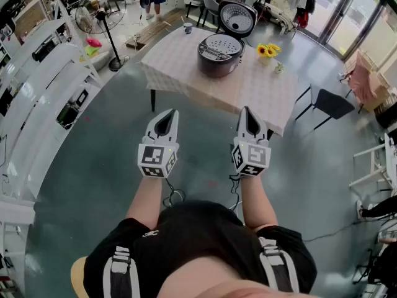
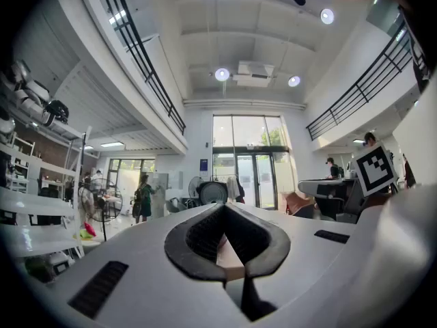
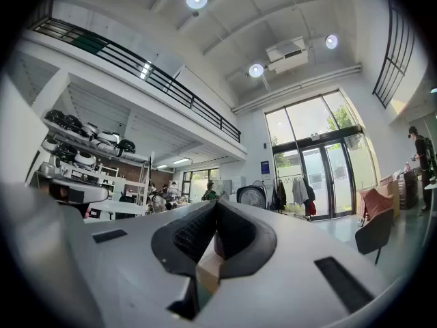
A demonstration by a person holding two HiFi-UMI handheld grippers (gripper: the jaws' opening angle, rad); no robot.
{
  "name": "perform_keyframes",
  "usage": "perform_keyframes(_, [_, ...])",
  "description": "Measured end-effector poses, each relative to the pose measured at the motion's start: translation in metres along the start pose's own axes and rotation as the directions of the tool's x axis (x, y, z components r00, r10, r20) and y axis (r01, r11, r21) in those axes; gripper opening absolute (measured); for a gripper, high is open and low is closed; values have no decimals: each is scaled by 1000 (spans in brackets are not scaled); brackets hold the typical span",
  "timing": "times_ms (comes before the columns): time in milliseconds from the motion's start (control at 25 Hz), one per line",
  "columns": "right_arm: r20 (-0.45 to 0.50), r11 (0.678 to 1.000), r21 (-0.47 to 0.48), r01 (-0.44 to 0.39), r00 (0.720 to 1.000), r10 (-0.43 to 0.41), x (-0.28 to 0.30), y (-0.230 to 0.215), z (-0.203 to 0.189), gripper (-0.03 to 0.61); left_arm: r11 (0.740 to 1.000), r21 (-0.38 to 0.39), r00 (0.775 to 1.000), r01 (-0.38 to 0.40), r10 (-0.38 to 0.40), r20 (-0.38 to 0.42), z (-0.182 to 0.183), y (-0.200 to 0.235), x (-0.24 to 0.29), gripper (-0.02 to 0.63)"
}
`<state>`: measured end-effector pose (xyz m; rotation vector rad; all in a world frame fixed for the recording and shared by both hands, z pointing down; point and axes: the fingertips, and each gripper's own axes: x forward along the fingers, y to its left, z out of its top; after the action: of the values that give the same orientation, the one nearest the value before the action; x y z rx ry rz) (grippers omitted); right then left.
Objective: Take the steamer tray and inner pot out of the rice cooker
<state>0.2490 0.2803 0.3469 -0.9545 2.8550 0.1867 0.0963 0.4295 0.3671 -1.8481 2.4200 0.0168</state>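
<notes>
In the head view a dark rice cooker (image 1: 219, 54) stands on a white table (image 1: 248, 89) with its lid (image 1: 237, 17) swung up. A pale perforated steamer tray (image 1: 222, 44) sits in its mouth; the inner pot is hidden below it. My left gripper (image 1: 166, 114) and right gripper (image 1: 249, 112) are held side by side over the floor, well short of the table's near edge, both shut and empty. In the left gripper view the left gripper (image 2: 223, 207) has its jaws closed together, and the cooker's raised lid (image 2: 213, 193) shows just beyond. The right gripper (image 3: 215, 205) is likewise closed in the right gripper view.
Yellow flowers (image 1: 268, 50) and a small cup (image 1: 187, 27) also sit on the table. A dark chair (image 1: 330, 103) stands to its right, a floor fan (image 1: 102, 11) to its left. White shelving (image 1: 43, 98) lines the left wall. Grey floor lies between me and the table.
</notes>
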Motion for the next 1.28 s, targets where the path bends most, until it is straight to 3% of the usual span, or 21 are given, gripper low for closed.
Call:
perform_keyframes(1000, [-3, 998, 3, 66, 998, -66, 18, 61, -5, 2, 998, 6, 998, 67, -67, -7, -15, 53, -9, -9])
perform_keyframes(1280, [2, 997, 17, 72, 997, -72, 56, 54, -20, 2, 997, 19, 997, 76, -75, -23, -29, 68, 23, -9])
